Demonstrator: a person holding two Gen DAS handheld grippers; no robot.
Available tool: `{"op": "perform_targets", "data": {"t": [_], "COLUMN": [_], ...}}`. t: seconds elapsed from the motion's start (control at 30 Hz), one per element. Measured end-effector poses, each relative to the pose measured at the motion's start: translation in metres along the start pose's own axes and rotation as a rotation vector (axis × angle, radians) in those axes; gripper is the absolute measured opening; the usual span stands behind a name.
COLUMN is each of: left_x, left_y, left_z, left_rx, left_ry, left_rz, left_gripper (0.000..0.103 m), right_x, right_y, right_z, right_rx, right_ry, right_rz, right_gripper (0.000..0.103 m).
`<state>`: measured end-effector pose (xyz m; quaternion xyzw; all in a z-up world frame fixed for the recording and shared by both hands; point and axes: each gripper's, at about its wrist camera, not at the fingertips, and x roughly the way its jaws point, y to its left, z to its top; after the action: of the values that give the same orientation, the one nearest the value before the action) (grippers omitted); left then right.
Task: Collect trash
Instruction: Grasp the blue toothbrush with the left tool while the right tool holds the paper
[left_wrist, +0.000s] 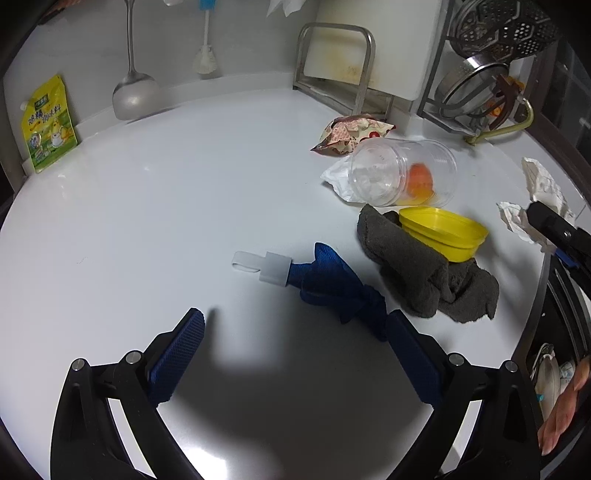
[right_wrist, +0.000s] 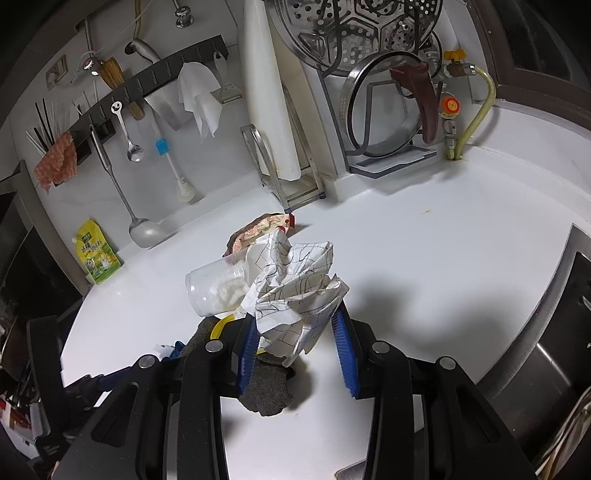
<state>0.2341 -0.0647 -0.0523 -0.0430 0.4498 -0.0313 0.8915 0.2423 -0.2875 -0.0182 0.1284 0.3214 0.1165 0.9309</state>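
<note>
My right gripper (right_wrist: 295, 325) is shut on a crumpled white paper wrapper with dark lines (right_wrist: 295, 288) and holds it above the white counter; it also shows at the right edge of the left wrist view (left_wrist: 543, 195). My left gripper (left_wrist: 295, 325) is open and empty, low over the counter, just short of a blue strap with a white clip (left_wrist: 332, 284). A clear plastic cup (left_wrist: 399, 173) lies on its side on a white paper scrap (left_wrist: 338, 177). A patterned snack wrapper (left_wrist: 351, 133) lies behind it.
A grey cloth (left_wrist: 417, 277) carries a yellow lid (left_wrist: 443, 232). A green-yellow pouch (left_wrist: 50, 125), ladle (left_wrist: 133, 92) and brush (left_wrist: 205, 55) stand along the back wall. A cutting board rack (left_wrist: 332, 66) and pot-lid rack (right_wrist: 388, 110) are behind. A sink edge (right_wrist: 554, 295) lies right.
</note>
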Motion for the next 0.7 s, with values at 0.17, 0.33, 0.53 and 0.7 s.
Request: {"op": "perform_targets", "data": {"t": [0.17,0.33,0.53,0.7], "left_x": [0.007,0.016,0.014,0.011], "left_y": [-0.006,-0.015,-0.024,-0.022], "left_z": [0.008,0.013,0.017,0.016], "left_rx": [0.0,0.017,0.073,0.092], "left_ry": [0.003,0.026,-0.003,-0.009], "left_rz": [0.03,0.036,0.045,0.002], "left_gripper": [0.096,0.09,0.041,0.018], "right_x": [-0.005,-0.005,-0.006,-0.006], "right_y": [-0.003,-0.004,-0.004,-0.003], "right_z": [0.001,0.002,0.002,0.002], "right_rx": [0.015,0.028,0.029,0.025], "right_ry": [-0.012,-0.012,-0.014,-0.014], "right_rz": [0.006,0.016,0.022,0.02], "right_gripper": [0.037,0.037,0.037,0.037]}}
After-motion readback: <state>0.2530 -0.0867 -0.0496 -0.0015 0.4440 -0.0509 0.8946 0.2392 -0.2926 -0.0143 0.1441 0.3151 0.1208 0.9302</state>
